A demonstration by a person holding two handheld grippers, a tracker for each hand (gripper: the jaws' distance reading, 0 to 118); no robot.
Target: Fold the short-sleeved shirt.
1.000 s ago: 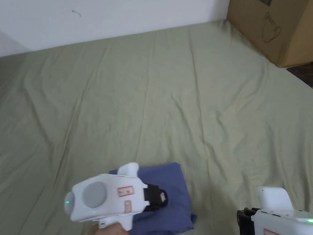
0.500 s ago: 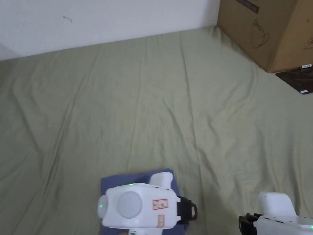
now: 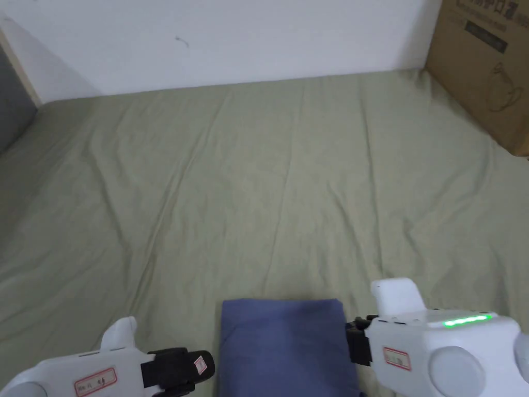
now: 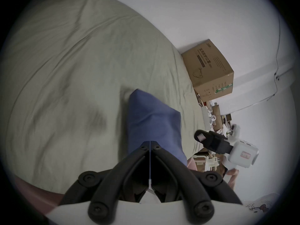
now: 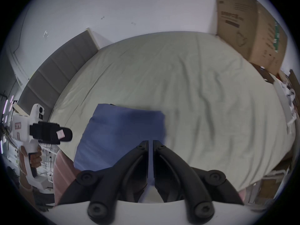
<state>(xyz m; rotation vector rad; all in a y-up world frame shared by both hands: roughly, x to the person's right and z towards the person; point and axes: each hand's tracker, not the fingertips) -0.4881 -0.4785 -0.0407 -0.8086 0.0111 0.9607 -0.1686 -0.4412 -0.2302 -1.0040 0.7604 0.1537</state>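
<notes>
Green bed sheet spreads before you, the folded blue shirt lying at its near edge between your left tool and right tool, both clenched empty, apparently because folding looks finished.

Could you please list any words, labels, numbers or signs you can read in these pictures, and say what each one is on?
Cardboard box: printed lines of text, too blurred to read; a line drawing of a pot below them.
Left hand-held gripper: red-framed stickers on its white body, too small to read.
Right hand-held gripper: a red-framed sticker, too small to read.
Blue shirt: no text.
</notes>
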